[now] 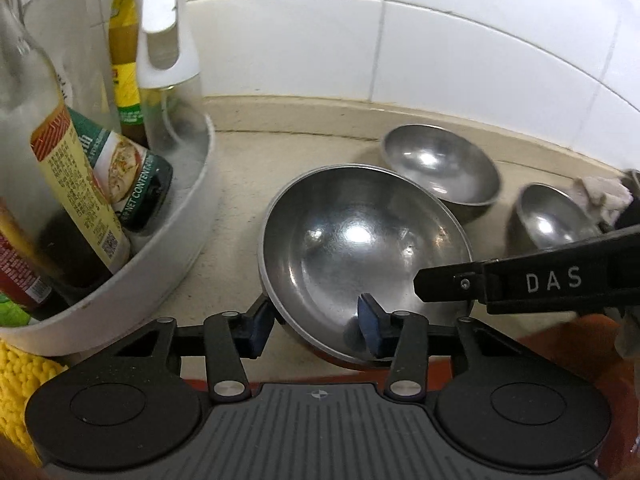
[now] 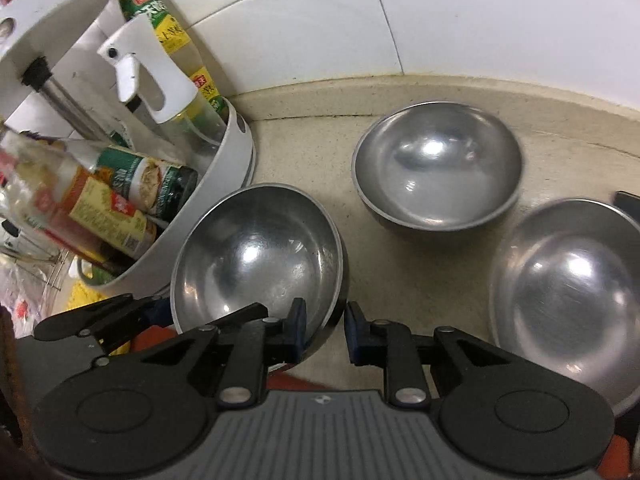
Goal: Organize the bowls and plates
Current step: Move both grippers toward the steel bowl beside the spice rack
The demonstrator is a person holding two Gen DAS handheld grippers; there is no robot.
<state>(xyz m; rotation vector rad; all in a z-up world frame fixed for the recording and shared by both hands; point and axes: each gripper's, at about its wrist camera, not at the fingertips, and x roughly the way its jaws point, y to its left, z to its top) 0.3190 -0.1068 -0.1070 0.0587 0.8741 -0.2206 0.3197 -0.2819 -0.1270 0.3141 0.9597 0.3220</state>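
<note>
The steel bowl (image 1: 360, 248), at four o'clock from the white caddy (image 1: 176, 220), looks light, stiff and slick, so the left gripper (image 1: 316, 324) and right gripper (image 2: 324, 330), both narrowed astride its near rim, suit it.

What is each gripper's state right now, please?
Left gripper: jaws astride the rim of the near bowl; grip cannot be told.
Right gripper: closed on the same bowl's rim.
</note>
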